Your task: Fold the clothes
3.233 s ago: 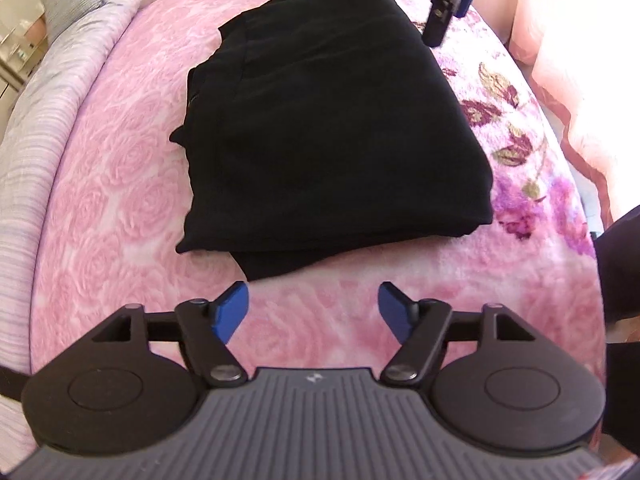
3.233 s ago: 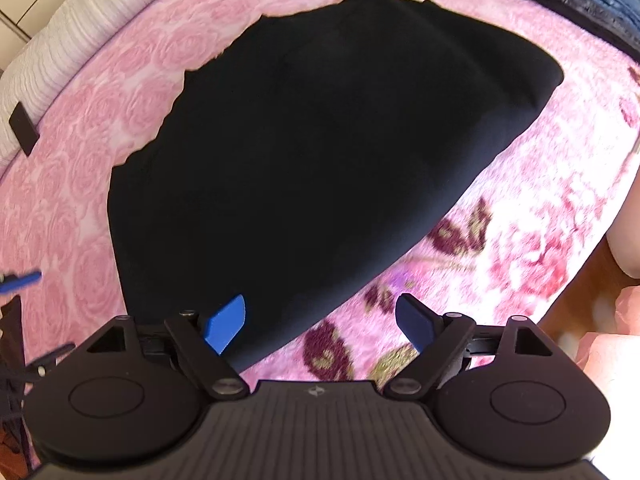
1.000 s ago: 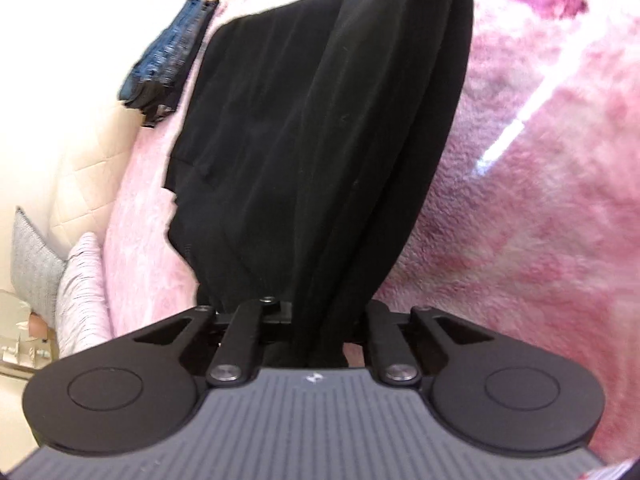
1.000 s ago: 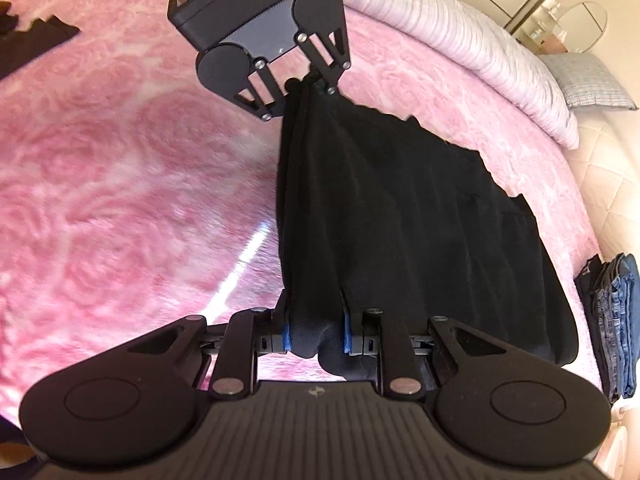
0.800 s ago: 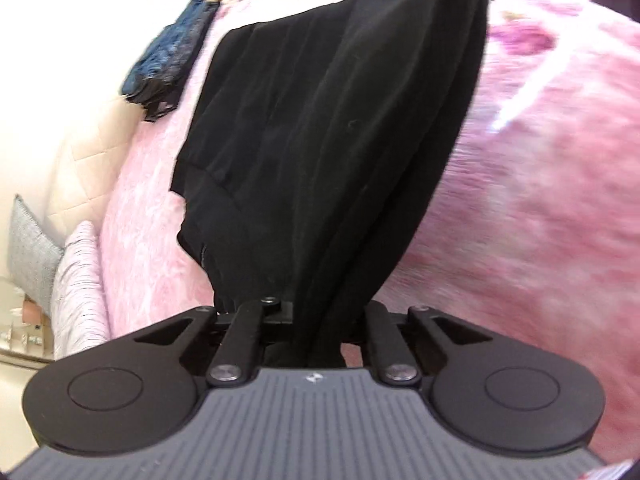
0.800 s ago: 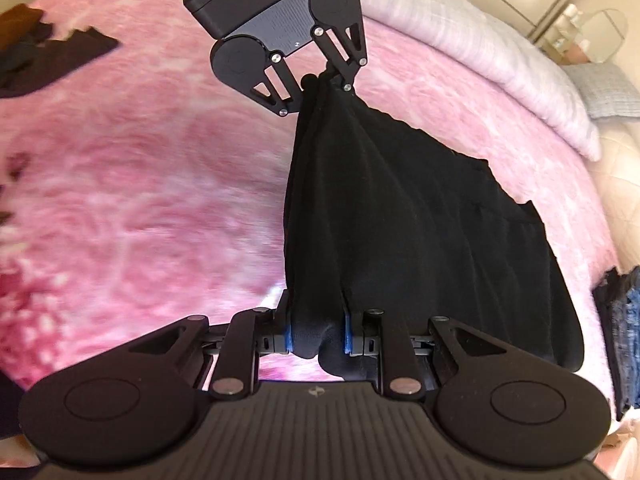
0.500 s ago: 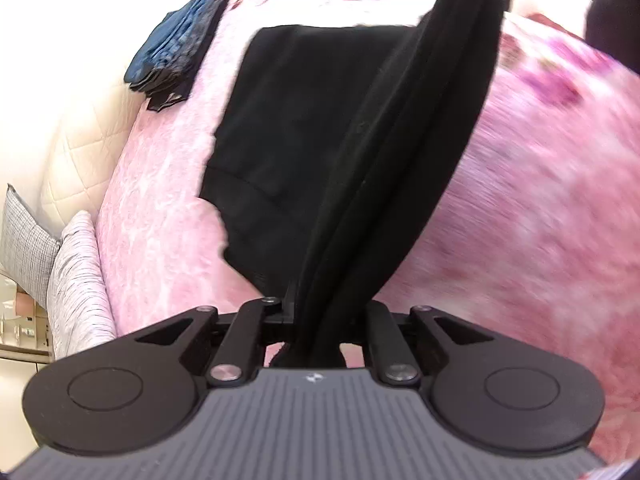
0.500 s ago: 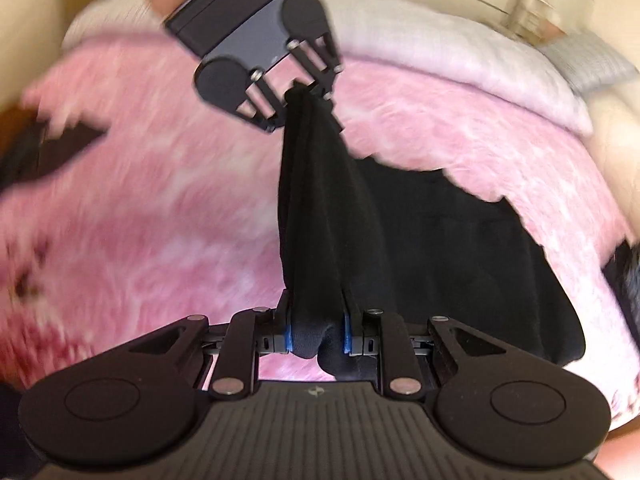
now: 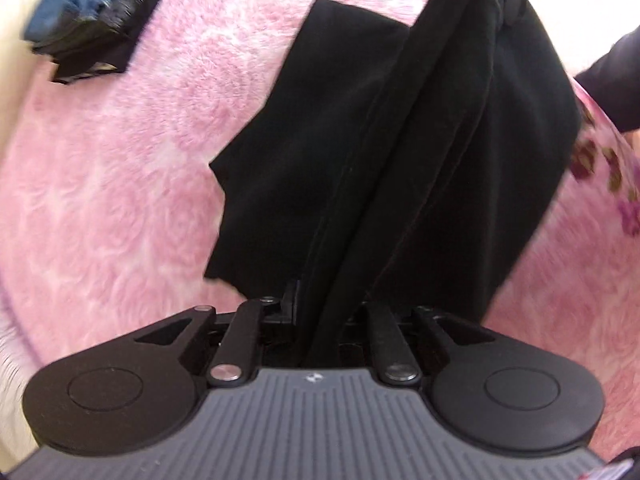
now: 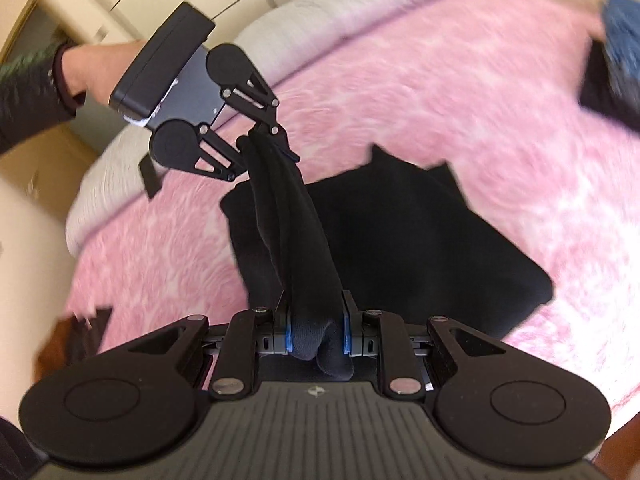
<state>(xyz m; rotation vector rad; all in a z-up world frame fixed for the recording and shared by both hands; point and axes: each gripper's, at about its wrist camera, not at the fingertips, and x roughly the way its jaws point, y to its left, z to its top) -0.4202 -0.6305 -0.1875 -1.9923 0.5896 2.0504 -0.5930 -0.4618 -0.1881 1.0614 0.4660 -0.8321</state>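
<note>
A pink blanket (image 10: pixel 460 80) covers the bed and carries all items. The black garment (image 10: pixel 420 240) lies partly on it in a layered slab; one edge is raised and stretched as a taut band between the two tools. The left gripper (image 9: pixel 320 316) is clamped on one end of that edge, and the right gripper (image 10: pixel 316 336) is clamped on the other, blue pads pressing the cloth. Judgement: a fold is in progress, with the lifted edge still to be laid flat. A stack of folded clothes (image 9: pixel 88 12) sits well apart.
</note>
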